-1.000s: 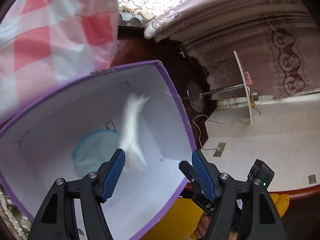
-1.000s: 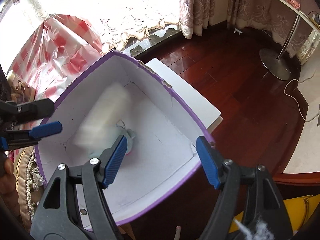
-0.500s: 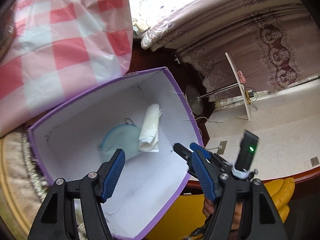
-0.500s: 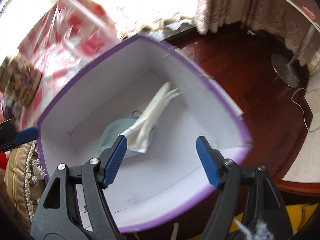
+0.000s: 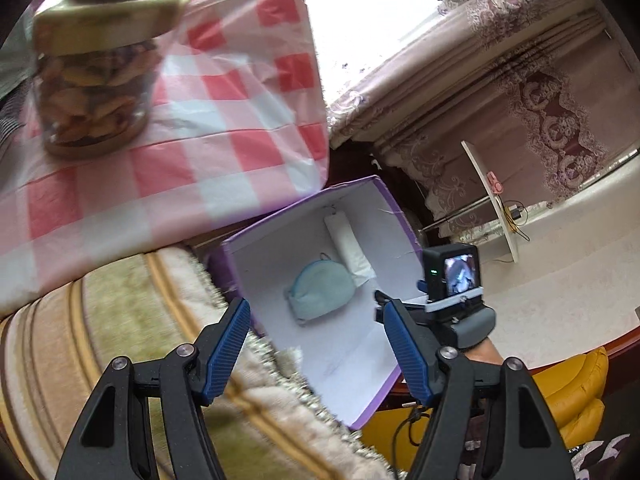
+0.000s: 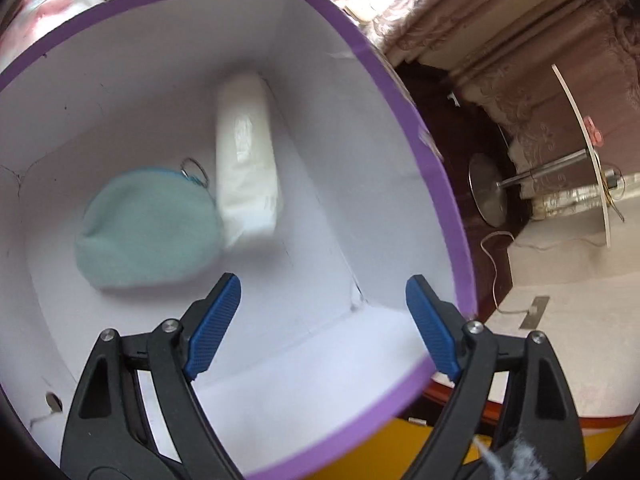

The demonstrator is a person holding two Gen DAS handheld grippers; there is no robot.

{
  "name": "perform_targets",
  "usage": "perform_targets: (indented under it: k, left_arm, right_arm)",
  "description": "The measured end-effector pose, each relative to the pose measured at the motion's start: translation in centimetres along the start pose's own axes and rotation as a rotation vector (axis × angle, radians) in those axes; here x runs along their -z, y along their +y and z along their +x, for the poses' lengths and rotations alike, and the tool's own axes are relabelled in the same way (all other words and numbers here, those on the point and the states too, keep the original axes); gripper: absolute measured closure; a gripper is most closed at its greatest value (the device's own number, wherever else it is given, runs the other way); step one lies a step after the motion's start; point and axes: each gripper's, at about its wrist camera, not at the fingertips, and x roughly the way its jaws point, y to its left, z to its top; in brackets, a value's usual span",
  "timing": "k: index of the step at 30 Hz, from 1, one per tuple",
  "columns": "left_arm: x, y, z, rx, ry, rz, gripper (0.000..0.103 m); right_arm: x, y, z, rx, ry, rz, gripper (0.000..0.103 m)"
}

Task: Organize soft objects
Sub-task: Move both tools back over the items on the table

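A gold-lidded glass jar point(image 5: 98, 68) of brownish pieces is standing on a red-and-white checked plastic tablecloth point(image 5: 224, 120) in the upper left of the left wrist view. Patterned mauve curtains point(image 5: 552, 120) are hanging at upper right. A yellow cushion point(image 5: 576, 396) is showing at lower right.

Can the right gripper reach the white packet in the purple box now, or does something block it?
Probably yes. The right gripper hangs over the open purple box, its jaws apart and empty. Nothing covers the white packet; only the blue pouch lies against its side.
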Motion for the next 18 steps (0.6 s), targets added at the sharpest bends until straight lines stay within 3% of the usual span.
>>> perform_targets:
  k: [6, 10, 18]
  left_arm:
    - [0.9, 1.6, -1.2, 0.004, -0.019, -0.024, 0.033]
    - [1.4, 2.1, -2.6, -0.034, -0.052, -0.004, 0.033]
    - [2.7, 5.9, -7.2, -0.236, -0.189, -0.005, 0.033]
  right_arm:
    - [1.0, -1.0, -1.2, -0.004, 0.003, 0.023, 0.016]
    - [0.5, 0.2, -3.9, -0.049, -0.097, 0.009, 0.016]
    - [-0.8, 3.8, -10.8, -0.304, -0.289, 0.015, 0.016]
